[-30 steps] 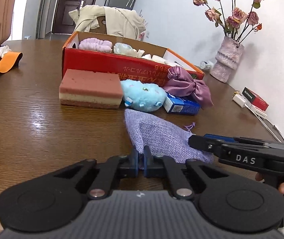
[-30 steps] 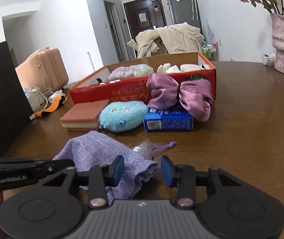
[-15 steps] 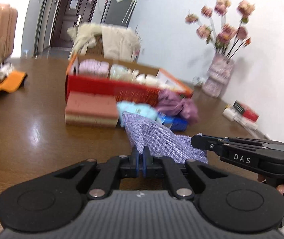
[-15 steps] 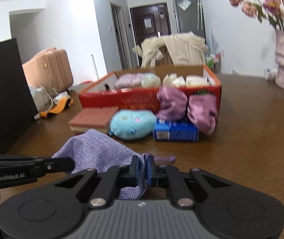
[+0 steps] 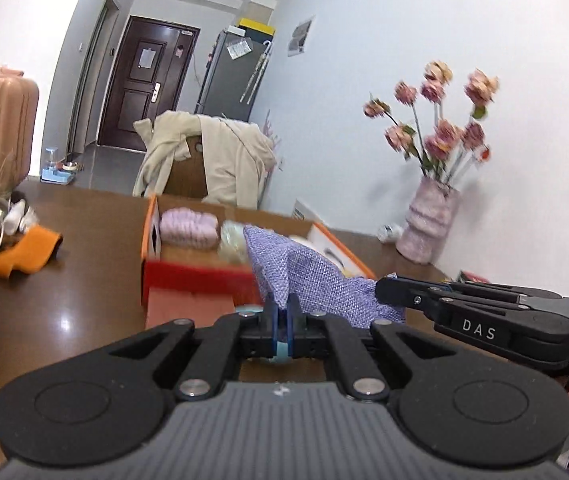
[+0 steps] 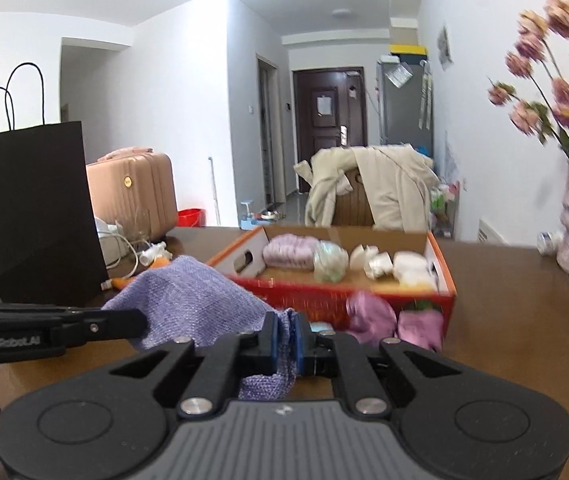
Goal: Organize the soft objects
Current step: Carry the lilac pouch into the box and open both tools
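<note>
A lavender woven drawstring pouch [image 5: 316,276] hangs lifted off the table between both grippers. My left gripper [image 5: 283,312] is shut on one edge of it. My right gripper [image 6: 284,334] is shut on the other edge; the pouch [image 6: 188,304] spreads to its left. Behind stands the red open box [image 6: 324,300] holding a pale purple knit piece [image 6: 290,250], a clear bag and white soft items. The box also shows in the left wrist view [image 5: 192,280]. A pink sponge block [image 5: 188,310] and purple satin bow [image 6: 396,320] lie before the box.
A flower vase [image 5: 430,224] stands at the back right of the brown table [image 5: 52,312]. An orange strap [image 5: 24,254] and cables lie at the left. A black paper bag [image 6: 32,216] stands at the left in the right wrist view. A chair with a beige coat [image 6: 368,192] is behind the table.
My right gripper closed on the pouch's edge. Both grippers then rose together, lifting the pouch off the table to about the height of the box's rim.
</note>
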Demonstrator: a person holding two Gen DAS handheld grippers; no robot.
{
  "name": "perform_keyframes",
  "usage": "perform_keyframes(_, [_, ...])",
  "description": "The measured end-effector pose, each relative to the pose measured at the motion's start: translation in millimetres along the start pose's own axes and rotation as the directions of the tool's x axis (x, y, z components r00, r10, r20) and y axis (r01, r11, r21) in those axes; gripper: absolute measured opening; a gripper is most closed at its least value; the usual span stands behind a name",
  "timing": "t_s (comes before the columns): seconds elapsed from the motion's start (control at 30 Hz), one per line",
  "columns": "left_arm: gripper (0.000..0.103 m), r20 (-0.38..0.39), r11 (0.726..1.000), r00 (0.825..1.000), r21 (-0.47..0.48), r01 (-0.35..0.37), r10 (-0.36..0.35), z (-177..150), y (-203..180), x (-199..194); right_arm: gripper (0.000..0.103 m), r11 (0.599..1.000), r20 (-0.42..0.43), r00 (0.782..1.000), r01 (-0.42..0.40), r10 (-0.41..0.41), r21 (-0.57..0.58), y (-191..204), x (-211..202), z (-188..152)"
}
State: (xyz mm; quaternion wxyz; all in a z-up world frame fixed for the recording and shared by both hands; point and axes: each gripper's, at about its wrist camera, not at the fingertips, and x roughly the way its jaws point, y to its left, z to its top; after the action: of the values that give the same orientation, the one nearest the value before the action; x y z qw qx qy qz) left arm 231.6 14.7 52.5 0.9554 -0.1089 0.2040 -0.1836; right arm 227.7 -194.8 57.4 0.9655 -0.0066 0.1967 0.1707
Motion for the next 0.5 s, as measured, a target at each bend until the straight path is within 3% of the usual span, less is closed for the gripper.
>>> perform_keyframes(0.17, [0.005, -0.009, 0.999, 1.000, -0.047, -0.019, 0.018, 52.9, 31.3, 60.4, 0.008, 0.999, -0.024, 0.999, -0.042, 0.042, -0.023, -15.3, 64.9, 59.3])
perform_keyframes(0.3, [0.005, -0.079, 0.993, 0.996, -0.111, -0.045, 0.036, 73.6, 64.5, 120.5, 0.008, 0.998, -0.074, 0.996, -0.051, 0.048, -0.044, -29.2, 136.3, 94.0])
perform_keyframes(0.5, [0.007, -0.189, 0.982, 0.971, -0.091, -0.164, 0.145, 58.0, 93.2, 183.5, 0.008, 0.998, -0.228, 0.973, -0.049, 0.036, -0.049, -37.6, 239.6, 85.2])
